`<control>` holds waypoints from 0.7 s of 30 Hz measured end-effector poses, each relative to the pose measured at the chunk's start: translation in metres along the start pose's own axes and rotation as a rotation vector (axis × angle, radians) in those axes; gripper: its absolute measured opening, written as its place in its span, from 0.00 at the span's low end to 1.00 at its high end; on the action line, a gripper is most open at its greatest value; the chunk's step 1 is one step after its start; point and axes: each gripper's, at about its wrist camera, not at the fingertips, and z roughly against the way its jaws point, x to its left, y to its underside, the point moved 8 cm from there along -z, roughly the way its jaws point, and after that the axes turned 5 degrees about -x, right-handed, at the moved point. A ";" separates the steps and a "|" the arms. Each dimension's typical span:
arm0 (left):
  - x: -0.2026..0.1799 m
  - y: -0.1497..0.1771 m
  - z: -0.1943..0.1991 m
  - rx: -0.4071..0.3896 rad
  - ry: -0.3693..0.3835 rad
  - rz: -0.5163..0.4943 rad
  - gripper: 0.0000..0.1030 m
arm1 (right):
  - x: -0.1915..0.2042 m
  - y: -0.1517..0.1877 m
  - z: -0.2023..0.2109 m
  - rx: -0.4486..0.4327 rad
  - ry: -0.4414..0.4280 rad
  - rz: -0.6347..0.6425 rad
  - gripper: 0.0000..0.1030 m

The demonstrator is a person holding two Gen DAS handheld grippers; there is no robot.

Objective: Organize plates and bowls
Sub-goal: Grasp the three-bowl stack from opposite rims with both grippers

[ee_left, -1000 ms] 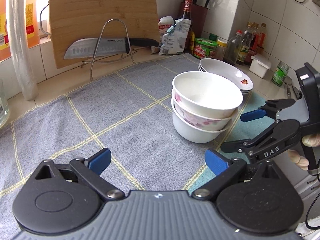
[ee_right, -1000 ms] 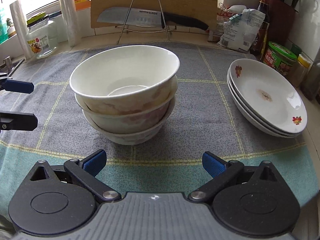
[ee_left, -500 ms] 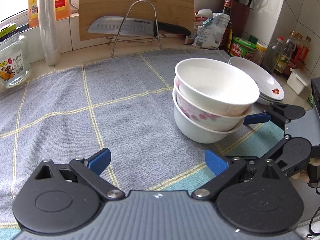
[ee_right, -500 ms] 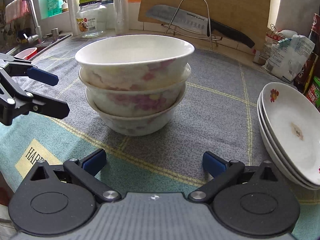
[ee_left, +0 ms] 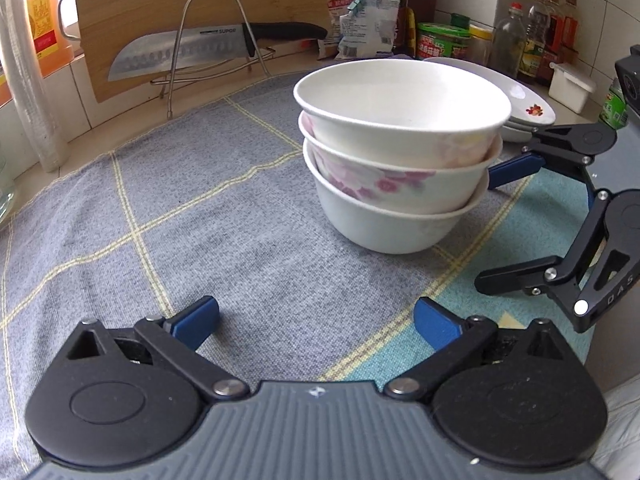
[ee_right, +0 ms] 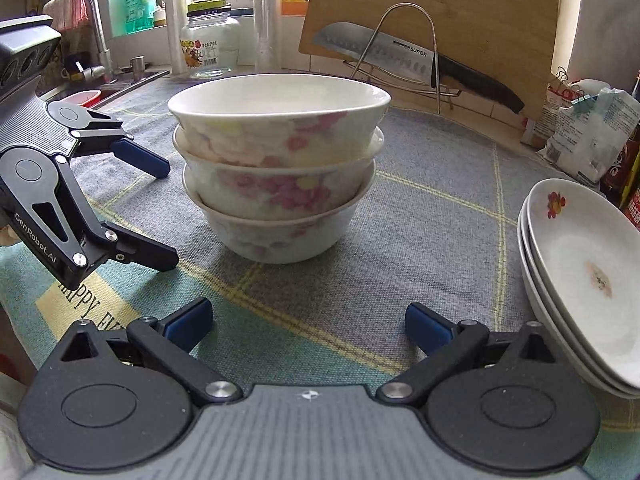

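bowls [ee_right: 278, 168]: three white, pink-flowered, nested in one stack [ee_left: 400, 152], standing on the grey checked cloth [ee_left: 200, 216] near its teal border. landmark for all entries below.

plates [ee_right: 588, 280]: a stack of shallow white ones with red flower marks, on the cloth to the right of the bowls in the right wrist view, apart from them; right edge cut off by the frame. in the left wrist view mostly hidden behind the bowls; count hard to make out.

left gripper [ee_left: 316, 320]: low over the cloth, in front and left of the bowls, pointing down at a slant; jaws have just been opening, now wide apart, nothing between them. seen from the right wrist view [ee_right: 166, 212] its fingers point at the bowls, not touching.

right gripper [ee_right: 308, 320]: jaws wide apart, empty, aimed at the bowls from the near side. in the left wrist view [ee_left: 484, 228] one blue pad sits close by the stack's right side; contact cannot be told.

knife [ee_left: 192, 48]: on a wire rack behind the bowls, against a wooden board [ee_left: 192, 8].
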 end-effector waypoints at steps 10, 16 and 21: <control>0.002 -0.016 -0.017 -0.001 0.142 -0.139 1.00 | 0.000 -0.006 -0.008 0.003 -0.008 0.007 1.00; 0.000 -0.023 -0.025 0.003 0.224 -0.221 1.00 | 0.000 -0.012 -0.014 0.025 -0.006 0.005 1.00; -0.002 -0.028 -0.030 0.004 0.269 -0.269 0.99 | -0.001 -0.015 -0.017 0.068 -0.011 0.010 1.00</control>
